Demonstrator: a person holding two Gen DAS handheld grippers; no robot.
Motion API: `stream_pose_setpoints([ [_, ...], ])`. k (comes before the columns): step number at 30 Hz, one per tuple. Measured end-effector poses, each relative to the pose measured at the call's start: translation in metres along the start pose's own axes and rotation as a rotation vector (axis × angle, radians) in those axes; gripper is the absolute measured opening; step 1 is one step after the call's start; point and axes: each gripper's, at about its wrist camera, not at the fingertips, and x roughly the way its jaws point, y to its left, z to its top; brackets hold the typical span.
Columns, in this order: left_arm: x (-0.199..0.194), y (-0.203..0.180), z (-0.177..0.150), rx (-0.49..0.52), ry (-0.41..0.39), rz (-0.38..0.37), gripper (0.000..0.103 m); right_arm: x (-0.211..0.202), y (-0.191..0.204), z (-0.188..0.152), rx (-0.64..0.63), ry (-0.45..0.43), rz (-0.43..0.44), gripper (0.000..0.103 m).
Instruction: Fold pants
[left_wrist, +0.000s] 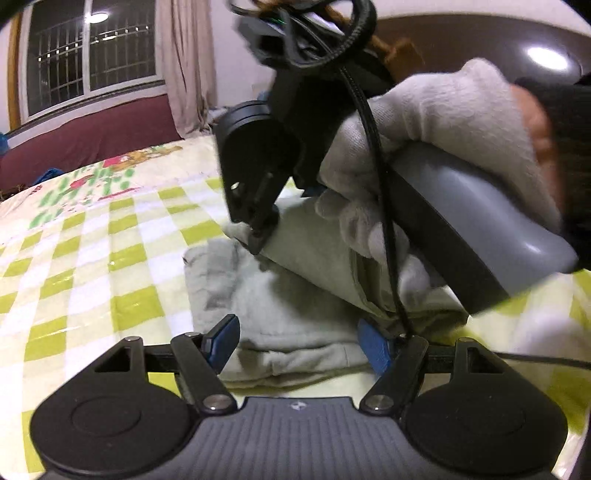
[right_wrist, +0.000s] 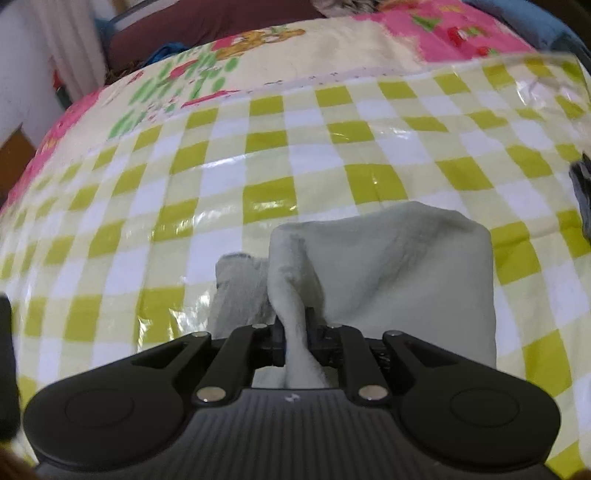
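Nearest the lens in the left wrist view is the left hand-held gripper (left_wrist: 299, 341), its jaws standing wide with nothing between them. Its blue-padded fingertips (left_wrist: 225, 338) hover just over the near edge of the pale grey-green pants (left_wrist: 280, 314), which lie folded in a thick stack on the bed (left_wrist: 92, 258). The bed is covered with a glossy sheet checked in yellow-green and white, with a cartoon print along its far edge.

Above the stack, a white-gloved hand (left_wrist: 424, 122) grips the grey handle of the right hand-held gripper (left_wrist: 258, 238), which points steeply down. Its tip is closed on a layer of the pants; that flap slopes from the tip down toward the stack, raised above the layers beneath it. A black cable runs down past the glove.

In the right wrist view, the right hand-held gripper (right_wrist: 295, 339) has its jaws drawn narrow, pinching a twisted ridge of the pants (right_wrist: 406, 266) between them. The fabric spreads out beyond the tip as a broad rounded fold, with a lower, darker layer showing at its left. Behind the bed stand a dark red wall panel, a barred window (left_wrist: 92, 55) and a pale curtain (left_wrist: 184, 66).
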Motion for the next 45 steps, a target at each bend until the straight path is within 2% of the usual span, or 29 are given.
stream_pose_setpoints([
  [3,-0.007,0.008,0.002,-0.023,-0.029,0.003,0.084,-0.009,-0.004,0.009,0.127,-0.036,0.038,0.009],
  [6,-0.010,0.019,0.001,-0.044,-0.033,0.014,0.084,-0.010,0.010,0.007,0.154,-0.058,0.057,0.012],
  [8,-0.010,0.026,-0.002,-0.059,-0.019,0.028,0.084,-0.003,0.023,0.005,0.169,-0.032,0.050,0.022],
  [9,-0.010,0.030,-0.003,-0.067,-0.012,0.045,0.084,0.003,0.028,0.004,0.172,0.002,0.075,0.032],
  [10,-0.009,0.034,-0.004,-0.073,-0.006,0.059,0.084,0.010,0.033,0.003,0.176,0.036,0.125,0.036],
  [13,-0.015,0.051,-0.010,-0.119,-0.004,0.091,0.084,0.015,0.047,0.000,0.174,0.078,0.205,0.037],
  [16,-0.021,0.064,-0.016,-0.167,-0.008,0.115,0.084,0.003,0.053,-0.001,0.121,0.051,0.224,0.037],
  [21,-0.032,0.074,-0.020,-0.239,-0.055,0.092,0.084,-0.032,0.029,-0.010,0.035,-0.035,0.168,0.038],
  [24,-0.032,0.071,-0.015,-0.231,-0.083,0.083,0.084,-0.052,0.004,-0.025,-0.022,-0.118,0.062,0.038],
  [27,-0.027,0.061,-0.006,-0.200,-0.083,0.067,0.084,-0.060,-0.025,-0.037,-0.033,-0.162,-0.025,0.040],
  [32,-0.001,0.053,0.013,-0.175,-0.012,0.068,0.084,-0.056,-0.084,-0.045,0.063,-0.182,-0.038,0.042],
  [36,0.030,0.038,0.025,-0.086,0.020,0.084,0.084,-0.038,-0.107,-0.046,0.085,-0.161,0.038,0.042],
  [40,0.069,0.036,0.018,-0.001,0.145,0.223,0.086,-0.013,-0.107,-0.050,0.078,-0.113,0.107,0.046],
  [41,0.074,0.042,0.013,-0.019,0.176,0.224,0.087,-0.008,-0.106,-0.050,0.067,-0.102,0.106,0.046],
  [43,0.071,0.056,0.006,-0.094,0.190,0.196,0.089,-0.005,-0.105,-0.051,0.055,-0.104,0.113,0.046],
  [45,0.063,0.062,0.006,-0.126,0.198,0.208,0.089,-0.010,-0.106,-0.052,0.050,-0.121,0.160,0.046],
])
